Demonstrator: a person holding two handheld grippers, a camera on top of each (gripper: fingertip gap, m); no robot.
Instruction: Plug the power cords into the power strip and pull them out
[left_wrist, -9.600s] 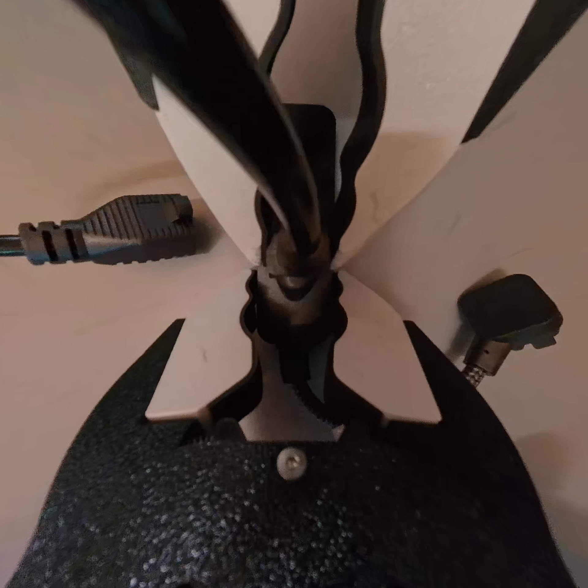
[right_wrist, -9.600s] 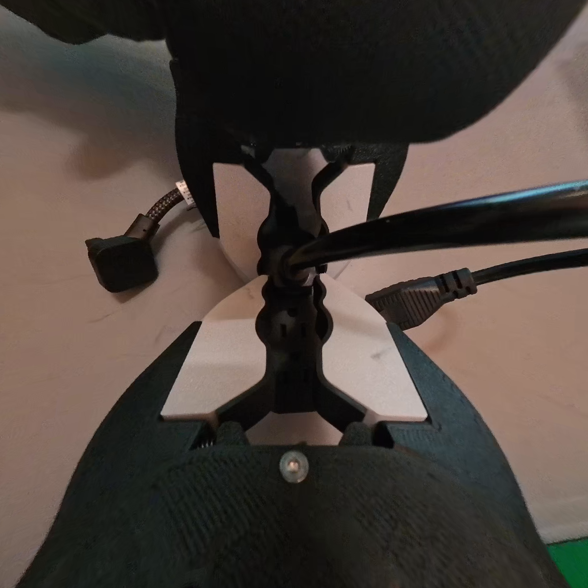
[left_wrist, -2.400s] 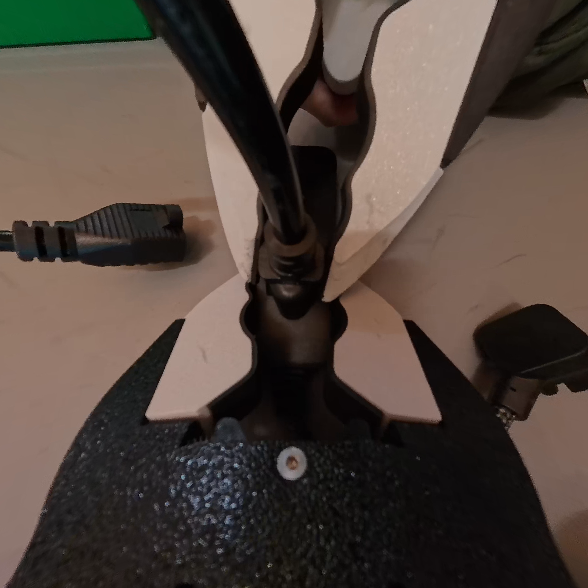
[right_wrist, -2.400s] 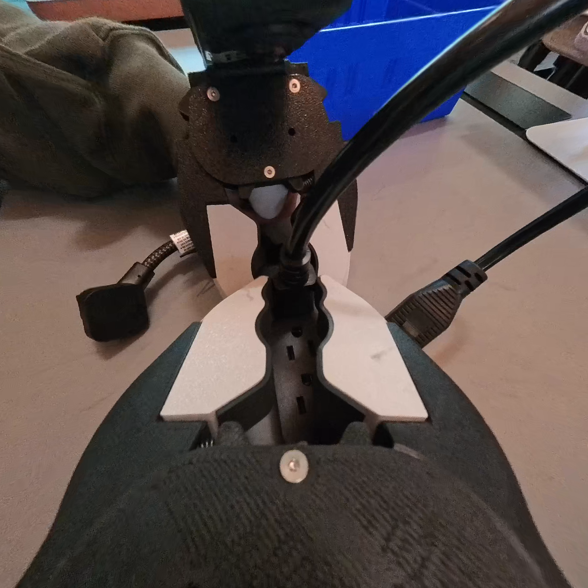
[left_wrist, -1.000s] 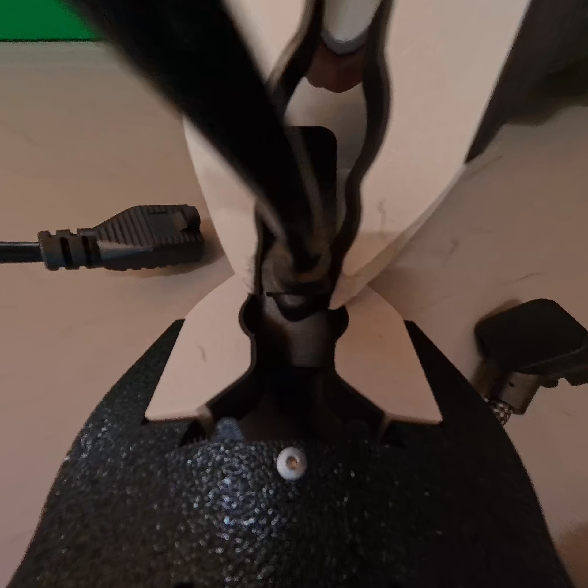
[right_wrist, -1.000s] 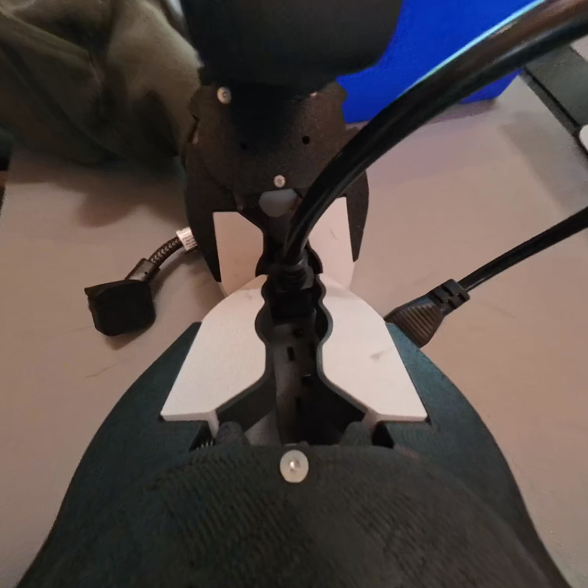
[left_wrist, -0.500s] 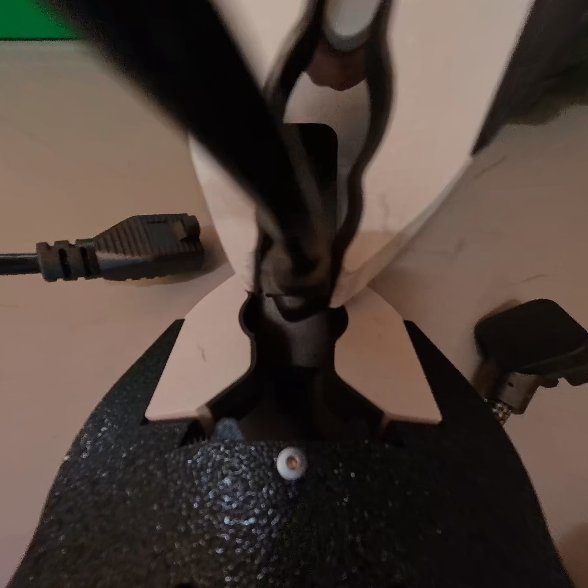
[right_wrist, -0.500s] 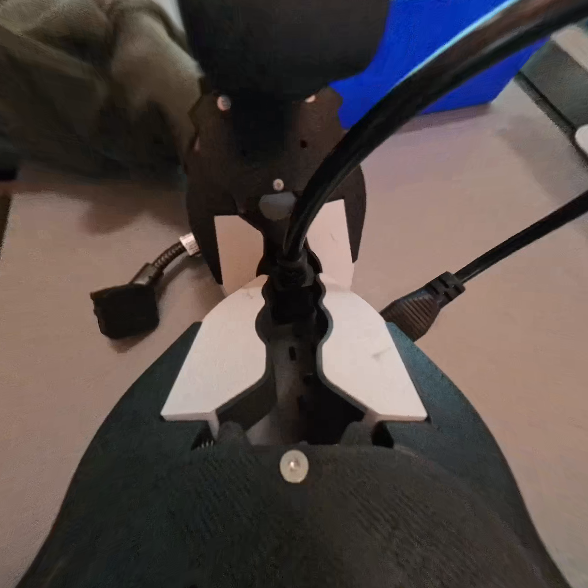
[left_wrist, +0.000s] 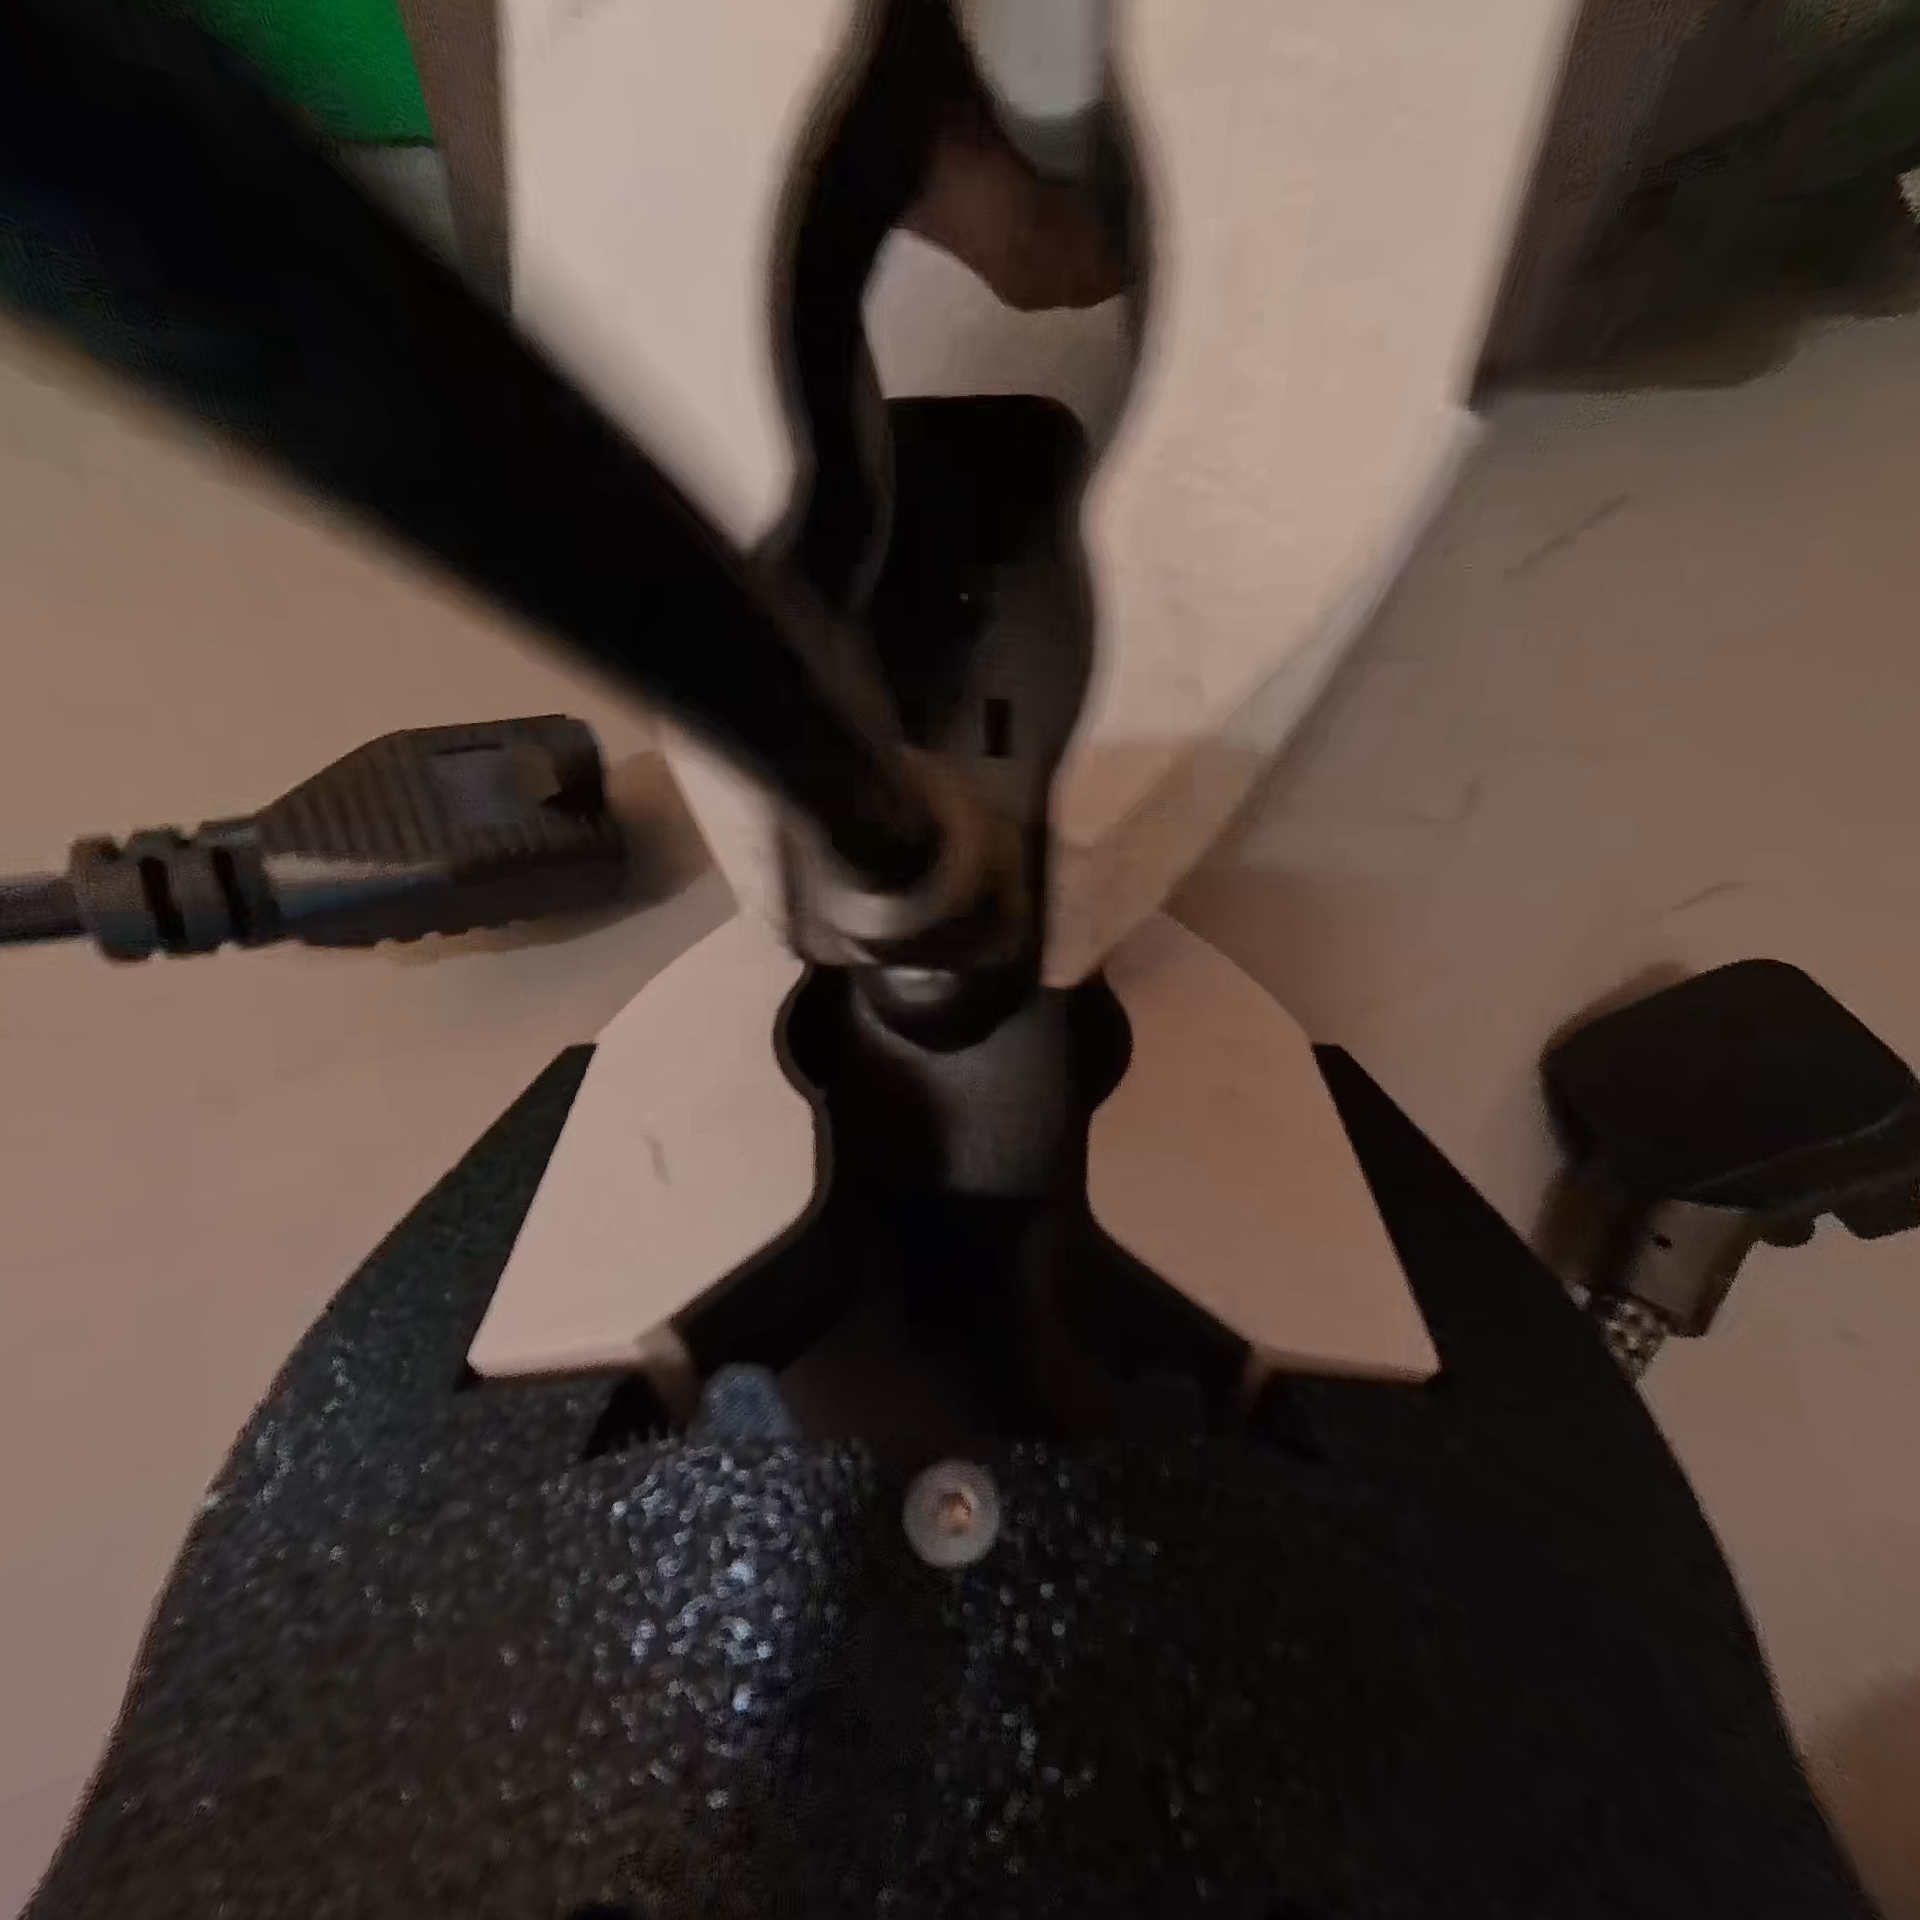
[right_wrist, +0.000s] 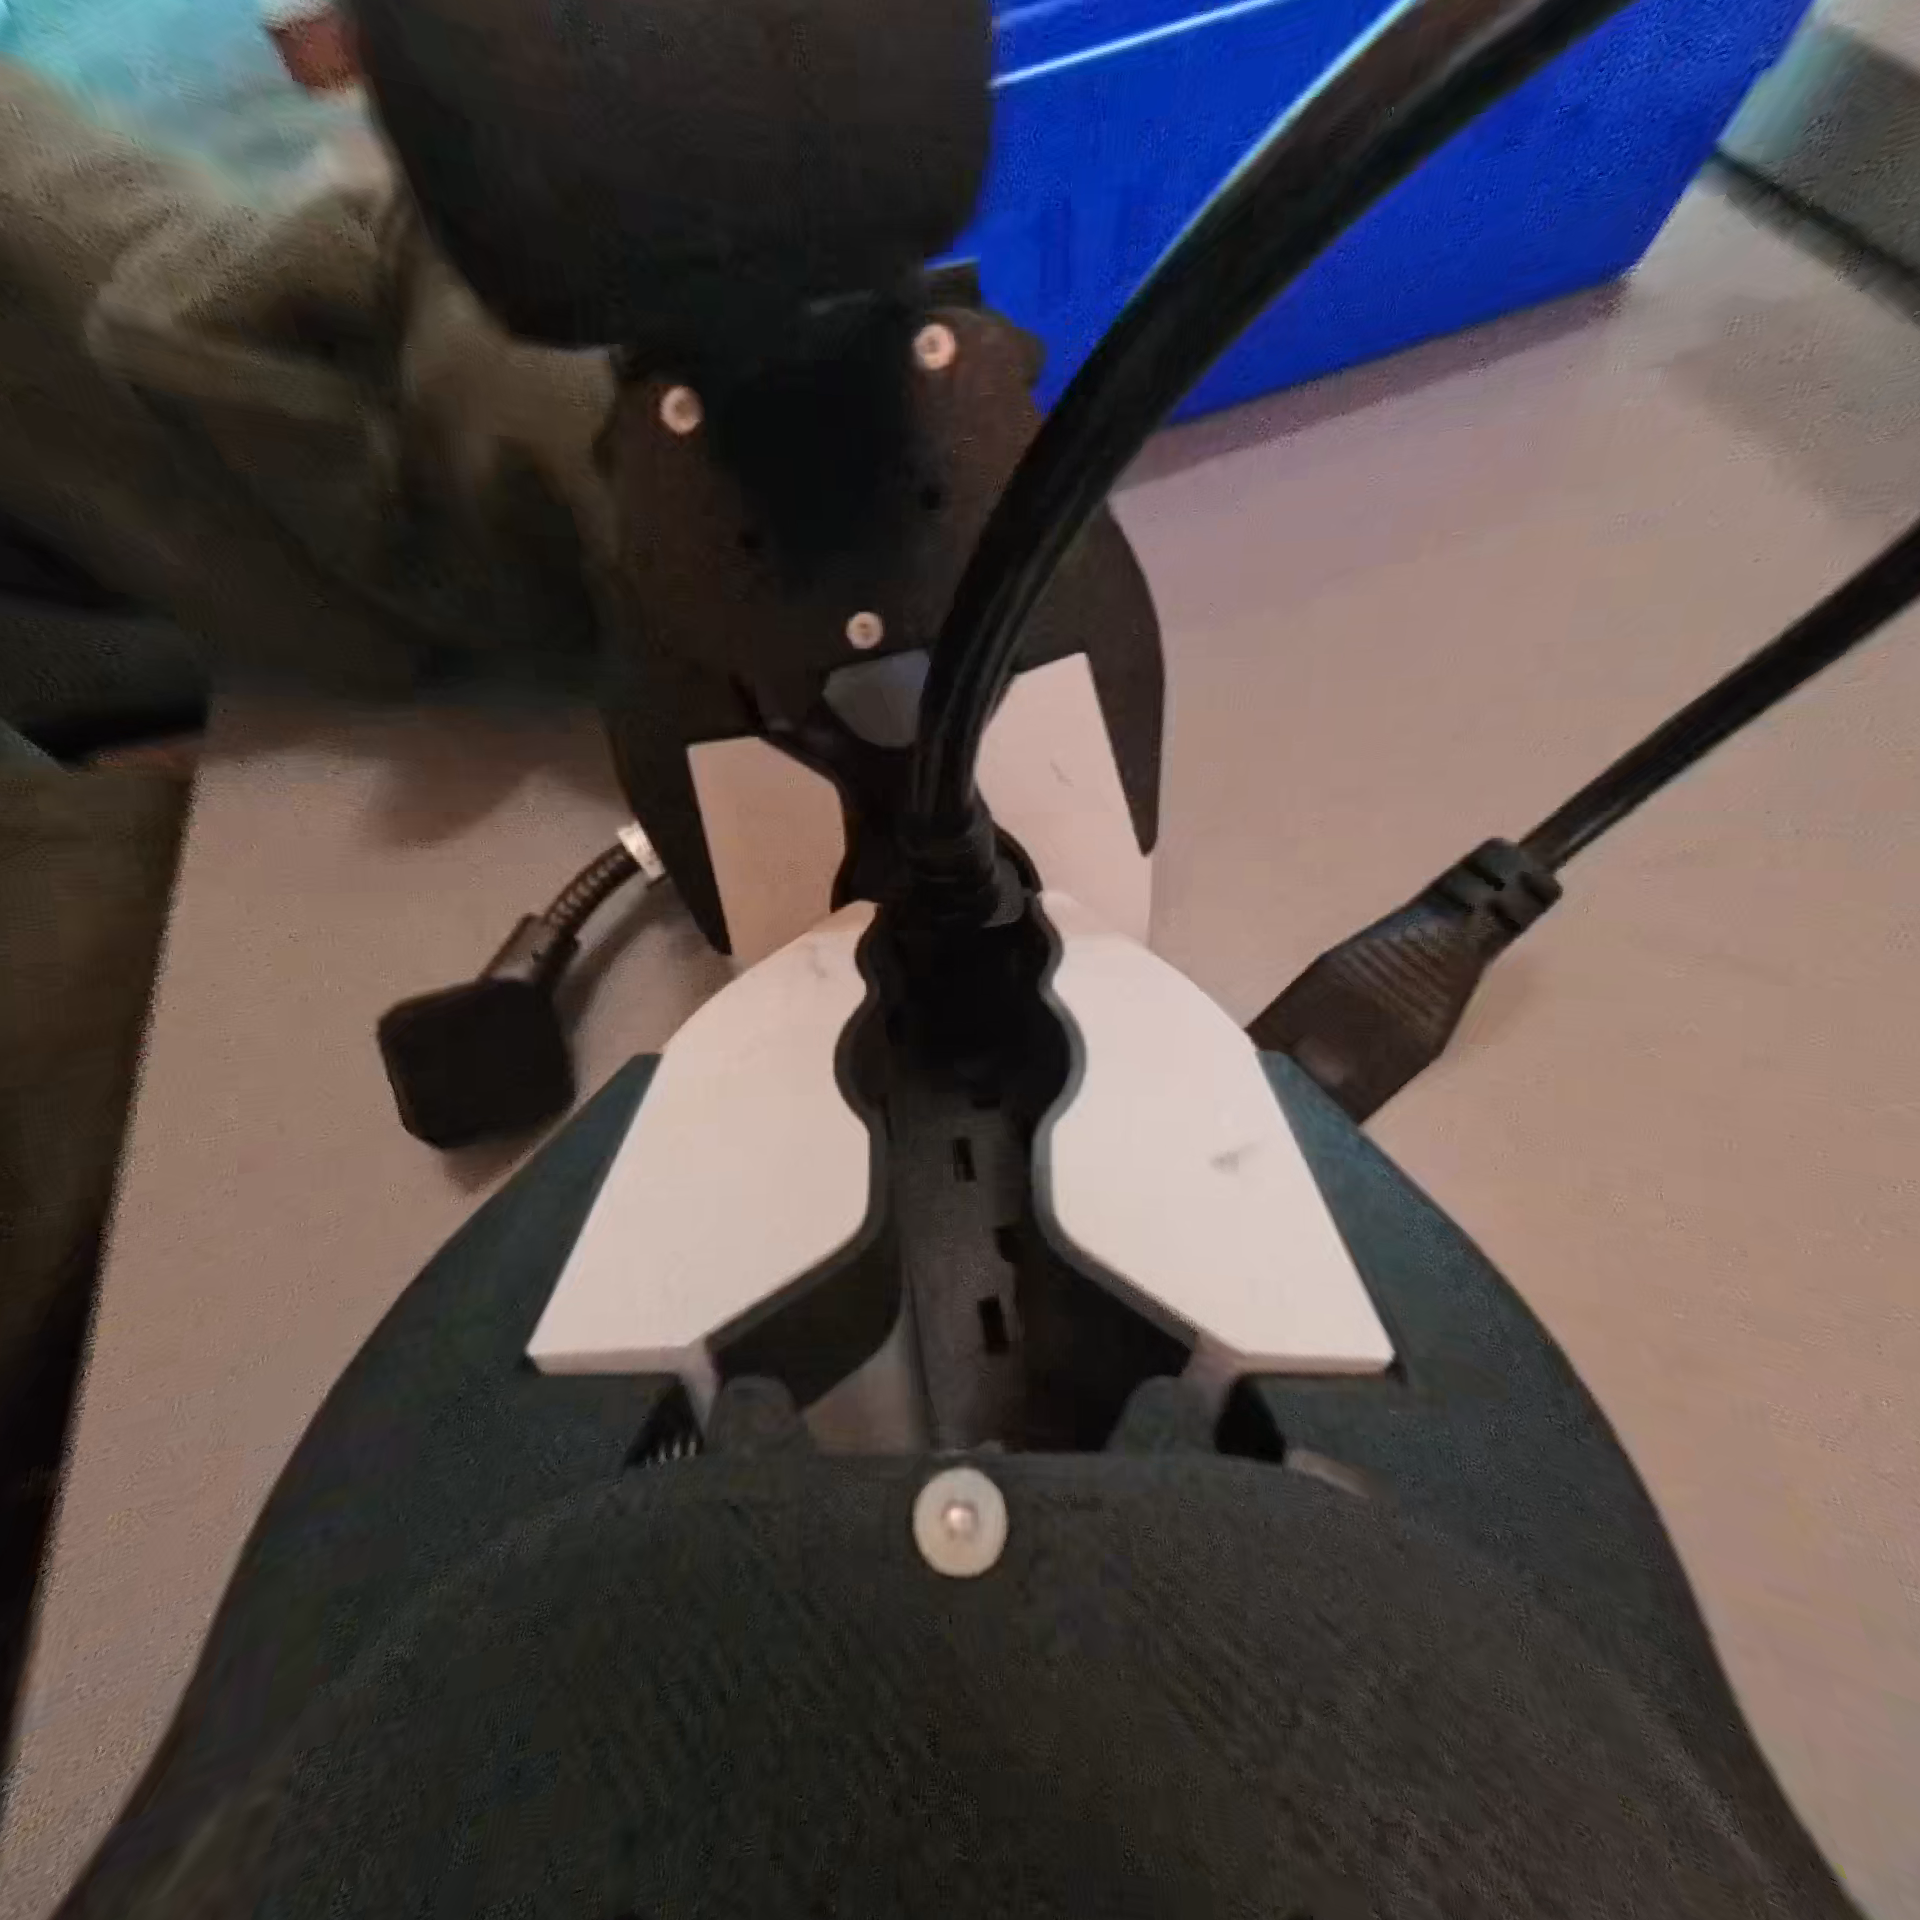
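The black power strip (right_wrist: 951, 1195) sits mid-frame in the right wrist view, clamped by the right gripper (right_wrist: 954, 997); the left gripper (left_wrist: 935, 997) pinches the plug (left_wrist: 914, 894) seated in it. A skewed pull could drag the strip along or bend the prongs (which are hidden). The cord (right_wrist: 1091, 436) runs off the upper right.

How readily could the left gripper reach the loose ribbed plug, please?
Probably not yet: the left gripper is shut on the thick cord's plug in the power strip. Otherwise the ribbed plug lies unobstructed on the table beside it.
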